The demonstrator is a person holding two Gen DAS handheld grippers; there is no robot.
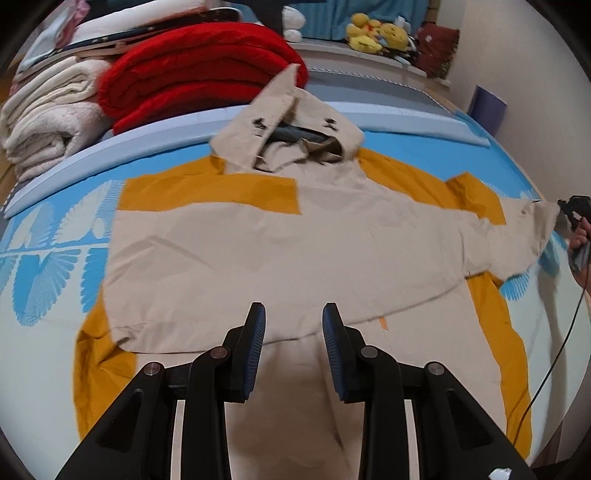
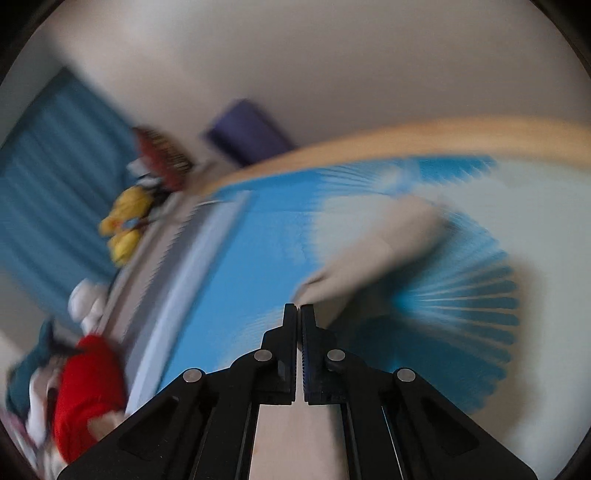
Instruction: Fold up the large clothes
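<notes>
Hoodie, beige with mustard panels, is spread flat on the bed, hood toward the far side near a red blanket and a stack of cream blankets. Just above its lower body, the left gripper is held with jaws apart, nothing between them. Out at the far sleeve cuff, the right gripper is seen pressed together; whether cloth is pinched cannot be told through the blur. Yellow plush toys are lined along the headboard ledge.
</notes>
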